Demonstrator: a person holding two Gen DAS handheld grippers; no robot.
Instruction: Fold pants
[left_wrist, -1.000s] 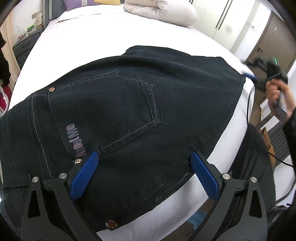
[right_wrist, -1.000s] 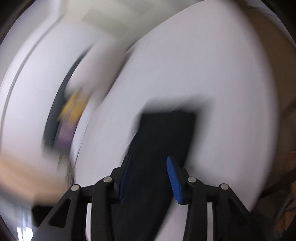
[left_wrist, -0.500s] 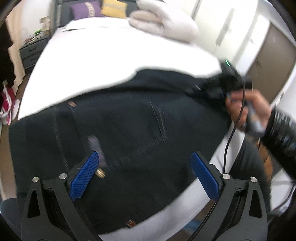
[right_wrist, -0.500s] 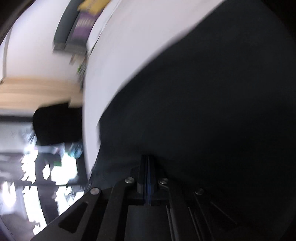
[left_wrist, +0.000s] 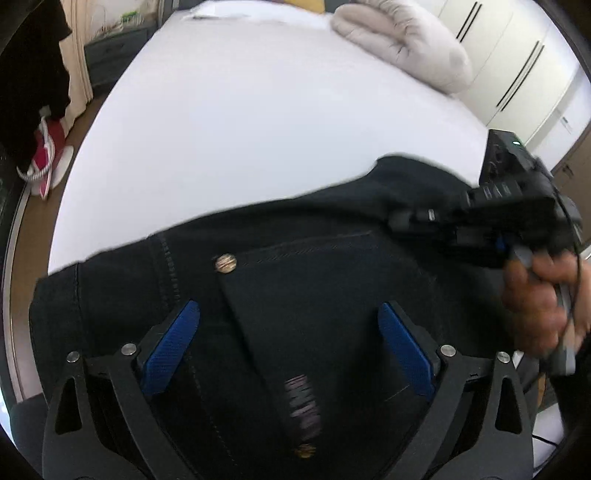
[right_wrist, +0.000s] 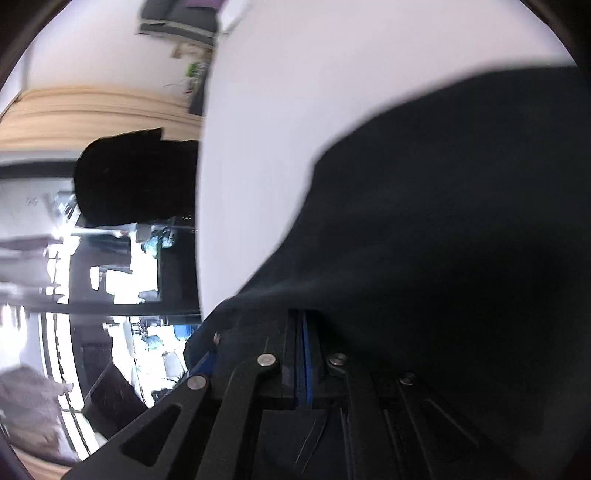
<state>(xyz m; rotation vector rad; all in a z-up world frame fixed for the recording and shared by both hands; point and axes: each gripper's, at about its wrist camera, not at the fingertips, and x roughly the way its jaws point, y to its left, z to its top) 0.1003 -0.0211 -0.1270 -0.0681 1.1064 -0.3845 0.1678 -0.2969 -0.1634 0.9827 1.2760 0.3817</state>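
Dark denim pants (left_wrist: 314, 266) lie across the near part of a white bed (left_wrist: 258, 129), back pocket and rivets facing up. My left gripper (left_wrist: 288, 308) hovers open over the pocket, blue pads spread wide with nothing pressed between them. In the left wrist view my right gripper (left_wrist: 400, 221) comes in from the right, held by a person's hand (left_wrist: 535, 306), and pinches a raised edge of the pants. In the right wrist view that gripper (right_wrist: 304, 325) has its pads together, and dark pants (right_wrist: 443, 221) cloth drapes around it.
A rolled pale duvet (left_wrist: 402, 48) lies at the far end of the bed. White wardrobe doors (left_wrist: 517, 74) stand to the right. On the left are a dark nightstand (left_wrist: 114, 51), a hanging black garment (left_wrist: 33, 74) and a red shoe (left_wrist: 44, 155) on the floor.
My right gripper went from partly open to shut on the pants edge and carried it inward over the pants. My left gripper slid across the pants, still open.
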